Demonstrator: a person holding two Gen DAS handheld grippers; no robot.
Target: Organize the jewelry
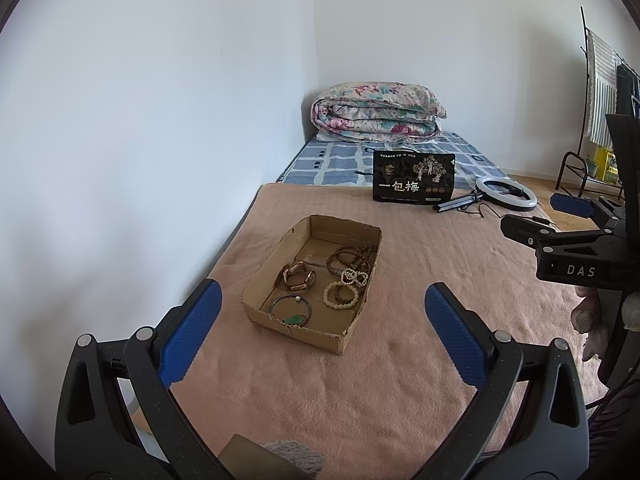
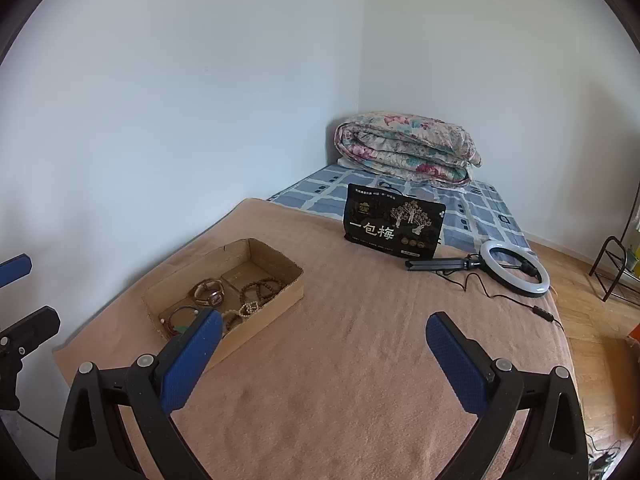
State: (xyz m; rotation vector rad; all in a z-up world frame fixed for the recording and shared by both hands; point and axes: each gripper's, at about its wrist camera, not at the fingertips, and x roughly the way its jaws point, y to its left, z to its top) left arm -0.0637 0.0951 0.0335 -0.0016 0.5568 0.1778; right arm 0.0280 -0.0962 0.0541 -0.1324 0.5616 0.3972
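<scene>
Left gripper [image 1: 323,320]: hovering over the peach blanket [image 1: 360,380] with its blue pads spread wide, gripping nothing.
Right gripper [image 2: 324,346]: also hanging above the blanket, jaws apart and carrying nothing.
Cardboard tray [image 1: 256,280]: sitting on the blanket just ahead of the left gripper and to the left of the right one.
Jewelry in tray: a watch [image 1: 300,276], a dark bangle with a green charm [image 1: 291,312], brown bead strands [image 1: 349,256] and pale bead bracelets [image 1: 347,290] are lying together inside, touching in places.
Progress: every piece in sight is resting in the tray; none is showing loose on the blanket, so collecting seems finished and only tidying within the tray may be remaining.
Beyond: a black snack bag [image 2: 394,222] and a ring light [image 2: 516,266] are lying well apart from the tray.
</scene>
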